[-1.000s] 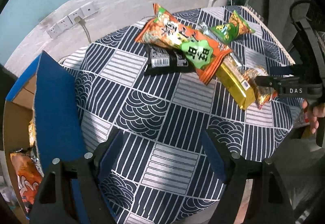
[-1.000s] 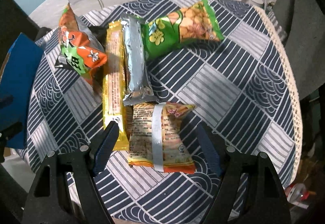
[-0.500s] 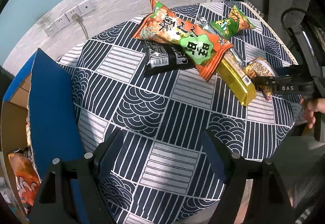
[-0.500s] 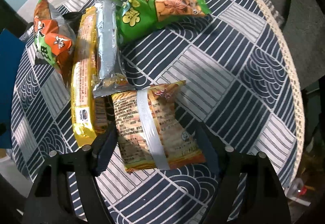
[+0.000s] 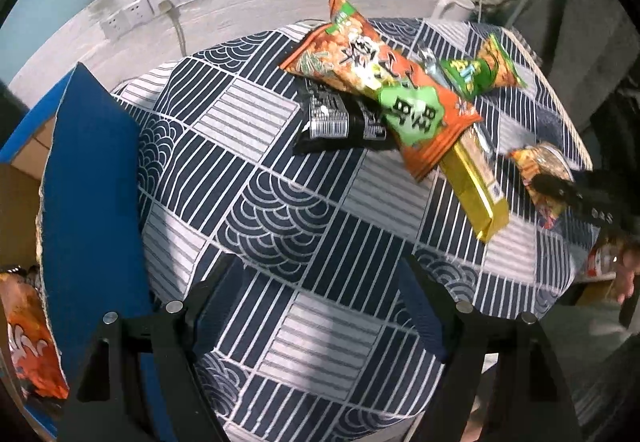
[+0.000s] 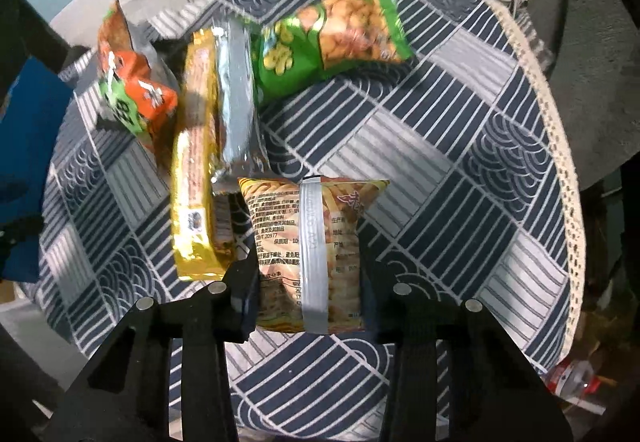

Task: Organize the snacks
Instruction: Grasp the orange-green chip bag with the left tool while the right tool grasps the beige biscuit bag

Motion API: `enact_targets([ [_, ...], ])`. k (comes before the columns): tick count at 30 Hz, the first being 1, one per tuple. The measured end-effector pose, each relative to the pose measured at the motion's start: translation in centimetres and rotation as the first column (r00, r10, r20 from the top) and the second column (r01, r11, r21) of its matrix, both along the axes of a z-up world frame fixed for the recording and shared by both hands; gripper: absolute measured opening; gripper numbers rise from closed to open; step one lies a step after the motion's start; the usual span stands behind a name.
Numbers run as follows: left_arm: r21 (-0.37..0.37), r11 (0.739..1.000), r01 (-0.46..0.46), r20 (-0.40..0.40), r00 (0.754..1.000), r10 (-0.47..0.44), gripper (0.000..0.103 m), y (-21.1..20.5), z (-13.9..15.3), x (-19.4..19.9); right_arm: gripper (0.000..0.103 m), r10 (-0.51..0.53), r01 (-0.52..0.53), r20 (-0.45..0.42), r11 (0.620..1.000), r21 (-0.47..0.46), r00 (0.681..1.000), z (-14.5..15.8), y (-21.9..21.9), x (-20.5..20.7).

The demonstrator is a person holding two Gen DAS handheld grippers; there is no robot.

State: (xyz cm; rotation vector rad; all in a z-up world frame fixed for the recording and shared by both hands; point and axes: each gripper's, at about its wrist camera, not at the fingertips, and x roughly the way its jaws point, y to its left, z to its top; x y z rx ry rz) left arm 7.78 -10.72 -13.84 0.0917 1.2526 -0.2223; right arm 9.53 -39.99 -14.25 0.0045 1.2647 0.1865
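My right gripper (image 6: 308,294) points down at the table, its jaws closing, with both pads pressing the sides of an orange-yellow snack packet (image 6: 280,234) that has a silver seam. The left wrist view shows that packet (image 5: 540,161) at the table's right edge under the right gripper (image 5: 560,189). My left gripper (image 5: 316,306) hangs open over bare patterned cloth, holding nothing. Behind lie an orange-green bag (image 5: 384,81), a black packet (image 5: 336,121), a gold bar pack (image 6: 196,193), a silver packet (image 6: 236,101) and a green peanut bag (image 6: 332,37).
A cardboard box with a blue flap (image 5: 92,201) stands left of the round table (image 5: 280,201); an orange snack bag (image 5: 28,342) lies inside. A white jug (image 5: 452,5) and wall sockets (image 5: 152,7) are behind. A bottle (image 6: 572,378) lies on the floor at right.
The right gripper's jaws have come together from wide apart onto the orange-yellow packet. The left gripper stays open and has rolled slightly.
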Motion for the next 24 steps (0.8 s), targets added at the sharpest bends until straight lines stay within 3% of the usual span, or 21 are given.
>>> enact_targets([
  [10,-0.079,0.99,-0.116,-0.011,0.993,0.116,0.081,-0.9,0.9,3.2,0.039,0.018,-0.017,0.076,1.0,-0.011,0.997,3.5,-1.0,2.0],
  [14,-0.173,0.963,-0.206,-0.025,0.979,0.204,0.081,-1.3,0.9,4.6,0.039,0.046,-0.043,0.111,0.999,-0.029,0.993,4.5,-0.2,3.8],
  [24,-0.252,0.897,-0.364,-0.063,0.931,0.36,0.086,-3.2,0.1,8.5,0.039,0.073,-0.07,0.189,0.997,-0.023,0.979,7.3,0.4,7.0],
])
